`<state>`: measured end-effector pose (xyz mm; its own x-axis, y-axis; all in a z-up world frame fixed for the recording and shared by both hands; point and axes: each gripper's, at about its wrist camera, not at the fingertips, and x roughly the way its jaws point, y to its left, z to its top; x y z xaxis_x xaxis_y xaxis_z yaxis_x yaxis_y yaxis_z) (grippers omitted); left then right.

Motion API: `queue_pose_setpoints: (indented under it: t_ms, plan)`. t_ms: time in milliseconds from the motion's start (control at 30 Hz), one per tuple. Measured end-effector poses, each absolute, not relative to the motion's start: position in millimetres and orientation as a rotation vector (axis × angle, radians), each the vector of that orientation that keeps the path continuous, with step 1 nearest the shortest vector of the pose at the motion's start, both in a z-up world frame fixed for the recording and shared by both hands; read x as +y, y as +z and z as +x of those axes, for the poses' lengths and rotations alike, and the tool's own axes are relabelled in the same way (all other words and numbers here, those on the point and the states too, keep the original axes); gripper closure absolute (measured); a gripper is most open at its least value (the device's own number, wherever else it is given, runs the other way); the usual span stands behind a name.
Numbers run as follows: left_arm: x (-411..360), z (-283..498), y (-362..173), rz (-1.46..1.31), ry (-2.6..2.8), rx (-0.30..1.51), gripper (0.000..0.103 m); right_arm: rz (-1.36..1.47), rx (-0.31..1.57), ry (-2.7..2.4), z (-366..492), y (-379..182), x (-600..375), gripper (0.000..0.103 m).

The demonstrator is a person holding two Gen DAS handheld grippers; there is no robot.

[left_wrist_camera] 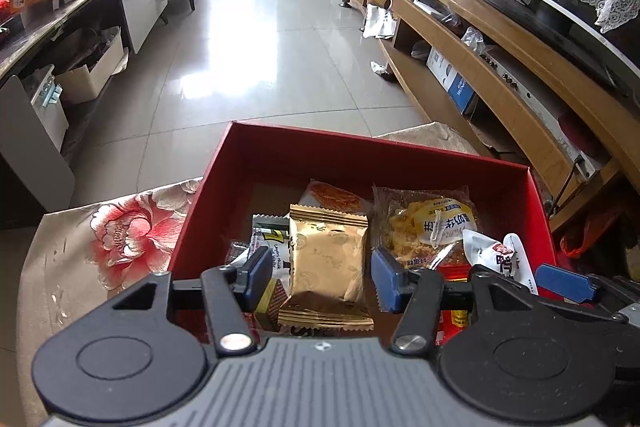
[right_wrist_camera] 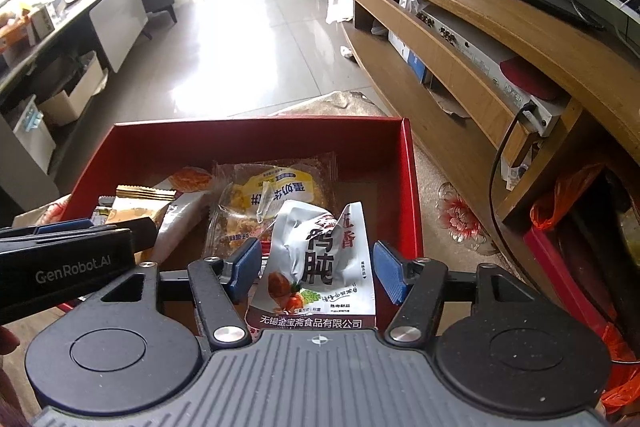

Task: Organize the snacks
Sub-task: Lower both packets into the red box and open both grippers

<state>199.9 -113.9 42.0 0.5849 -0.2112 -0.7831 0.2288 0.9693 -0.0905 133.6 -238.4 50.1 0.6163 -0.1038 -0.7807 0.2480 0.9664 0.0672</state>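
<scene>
A red box sits on a floral cloth and holds several wrapped snacks. My left gripper hangs over its near side, open, with a gold packet lying between the blue pads and a gap on each side. A little to the right, my right gripper is open around a silver-white packet with black characters, which rests in the box. A clear packet of yellow cake and an orange-printed packet lie further in. The gold packet shows at the left of the right wrist view.
The floral cloth covers the surface under the box. A long wooden TV cabinet runs along the right with a television on top. Tiled floor stretches ahead, and a grey cabinet stands on the left. An orange plastic bag lies by the cabinet's foot.
</scene>
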Motion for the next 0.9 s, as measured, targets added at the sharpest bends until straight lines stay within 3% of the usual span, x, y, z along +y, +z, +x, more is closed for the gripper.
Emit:
queue_pose_setpoints:
  t_ms: [333, 900]
  plan:
    - [-109.5, 194.4, 53.1, 0.007, -0.260, 0.883, 0.037, 0.188, 0.860, -0.213, 128.8, 57.8, -243.6, 0.030]
    - [-110.0, 169.8, 64.6, 0.016, -0.277, 0.863, 0.036, 0.178, 0.823, -0.214, 112.1, 71.2, -244.6, 0.028]
